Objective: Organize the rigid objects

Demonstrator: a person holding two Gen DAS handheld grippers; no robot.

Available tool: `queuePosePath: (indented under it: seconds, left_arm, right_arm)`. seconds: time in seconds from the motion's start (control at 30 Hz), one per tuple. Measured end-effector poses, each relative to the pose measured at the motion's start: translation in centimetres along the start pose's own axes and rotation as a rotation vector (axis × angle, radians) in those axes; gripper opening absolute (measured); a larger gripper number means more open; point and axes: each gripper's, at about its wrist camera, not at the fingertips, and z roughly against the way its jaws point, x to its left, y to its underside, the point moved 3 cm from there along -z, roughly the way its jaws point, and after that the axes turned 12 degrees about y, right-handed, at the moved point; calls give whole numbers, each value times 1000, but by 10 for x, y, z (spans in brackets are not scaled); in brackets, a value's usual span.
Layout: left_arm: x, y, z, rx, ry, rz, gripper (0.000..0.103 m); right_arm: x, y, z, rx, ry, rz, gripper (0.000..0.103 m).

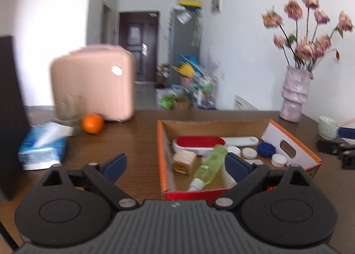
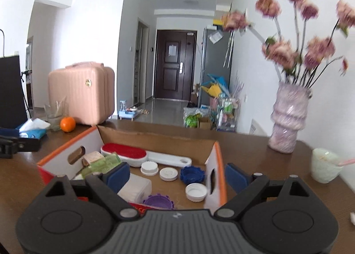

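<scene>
The left gripper (image 1: 176, 164) hangs with its jaws spread wide and nothing between the blue pads; its right pad only overlaps the near left corner of the cardboard box (image 1: 239, 123). The right gripper (image 2: 177, 175) is likewise released and empty, its jaws straddling the box's right end wall.

Inside the box, from the near edge back: a green bottle (image 1: 209, 166) lying tilted at about 1 o'clock in the left view, a small wooden block (image 1: 184, 161) just left of it, then white caps (image 2: 149, 168), a blue cap (image 2: 192, 175) and a purple cap (image 2: 158, 201), and farthest in, a red-and-white brush (image 2: 124, 154) along the back wall. A whitish container (image 2: 135, 189) sits near the front; blur makes its kind hard to tell.

Beyond, on the wooden table (image 1: 137, 143): a tissue pack (image 1: 42, 150) at 9 o'clock, an orange (image 1: 92, 123) and a pink case (image 1: 93, 83) at 11 o'clock, a flower vase (image 1: 294, 96) at 2 o'clock.
</scene>
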Motion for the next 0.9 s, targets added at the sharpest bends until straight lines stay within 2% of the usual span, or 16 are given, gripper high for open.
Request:
queuePosePath:
  seconds: [0.13, 0.2, 0.3, 0.63, 0.9]
  left_arm:
    - [-7, 1, 54, -68, -48, 6, 103]
    - [-13, 5, 77, -85, -60, 1, 103]
    - [-23, 13, 108, -99, -73, -10, 103]
    - [-57, 50, 190, -133, -40, -13, 103]
    - [-83, 82, 248, -152, -21, -45, 103]
  right_arm:
    - [-11, -8, 44, -15, -9, -34, 96]
    - [-14, -7, 62, -11, -26, -61, 102]
    - [-10, 3, 89, -4, -56, -80, 103]
    - [4, 45, 183, -32, -88, -110, 103]
    - [0, 78, 262, -39, -100, -104, 103]
